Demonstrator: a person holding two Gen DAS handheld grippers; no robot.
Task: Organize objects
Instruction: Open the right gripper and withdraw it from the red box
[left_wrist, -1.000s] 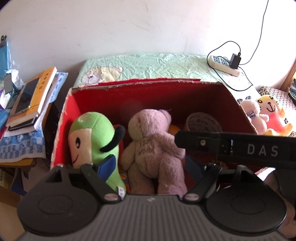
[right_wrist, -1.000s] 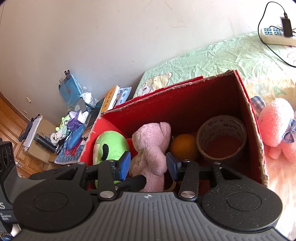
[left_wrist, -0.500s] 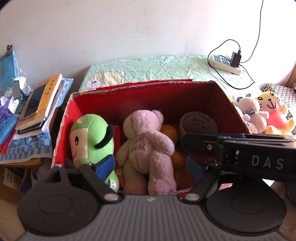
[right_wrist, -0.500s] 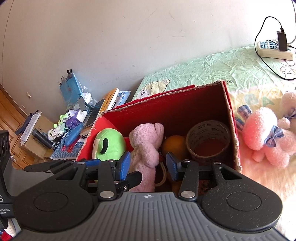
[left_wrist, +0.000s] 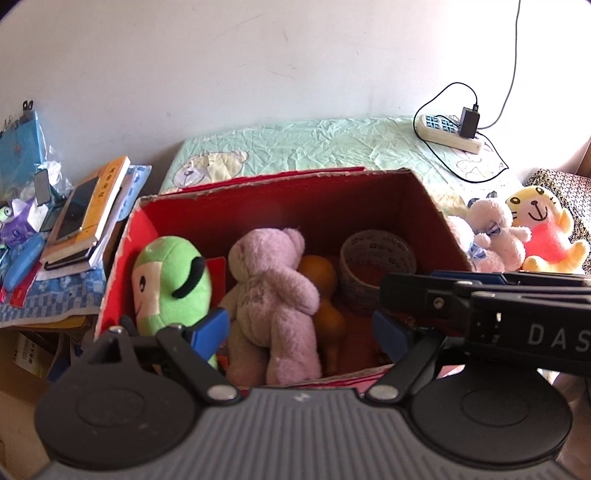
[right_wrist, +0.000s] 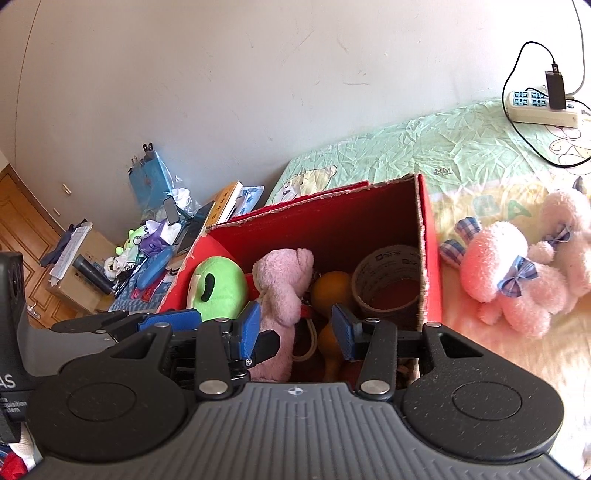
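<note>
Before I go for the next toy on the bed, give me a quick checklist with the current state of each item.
1. Left gripper empty: ok, jaws have just been opening, nothing pinched between them.
2. Right gripper empty: ok, open, pads apart from the purple bear.
3. Room left in the red box: cannot tell; bear, green plush, oranges and tape roll fill most of the visible floor.
4. Next toy reachable: ok, pink plush lies uncovered on the bed beside the box.
5. Grippers apart from each other: not ok, they overlap closely in both views.
</note>
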